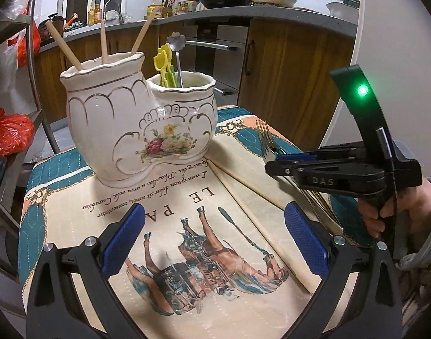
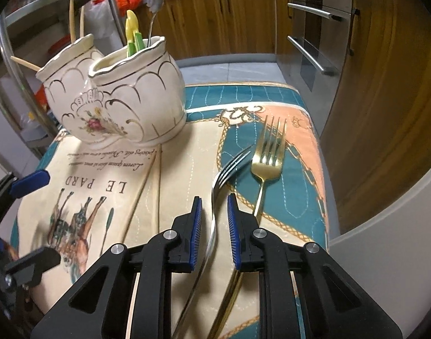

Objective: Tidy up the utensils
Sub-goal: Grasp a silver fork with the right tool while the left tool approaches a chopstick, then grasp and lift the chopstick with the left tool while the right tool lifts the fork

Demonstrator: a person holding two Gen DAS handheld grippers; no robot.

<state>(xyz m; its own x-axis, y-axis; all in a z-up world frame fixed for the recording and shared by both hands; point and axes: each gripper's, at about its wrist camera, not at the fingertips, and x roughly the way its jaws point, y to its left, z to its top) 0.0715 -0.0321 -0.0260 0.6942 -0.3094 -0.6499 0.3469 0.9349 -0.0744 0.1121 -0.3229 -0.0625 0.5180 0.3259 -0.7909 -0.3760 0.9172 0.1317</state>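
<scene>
Silver fork [image 2: 218,195] lies on the printed cloth, tines curving up toward the far right, handle running back toward the camera. Gold fork [image 2: 267,155] lies flat just right of it, tines pointing away. White double ceramic holder [image 2: 116,96] stands upright far left, with chopsticks [image 1: 103,41], yellow-green plastic picks [image 1: 164,62] and flower-handled spoon [image 1: 177,53] inside.

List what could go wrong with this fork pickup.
1. The right gripper straddles the silver fork, but gaps show beside the thin handle; it may slip or pivot.
2. The gold fork lies close alongside and could get dragged.
3. The ceramic holder's small cup is already crowded.
</scene>
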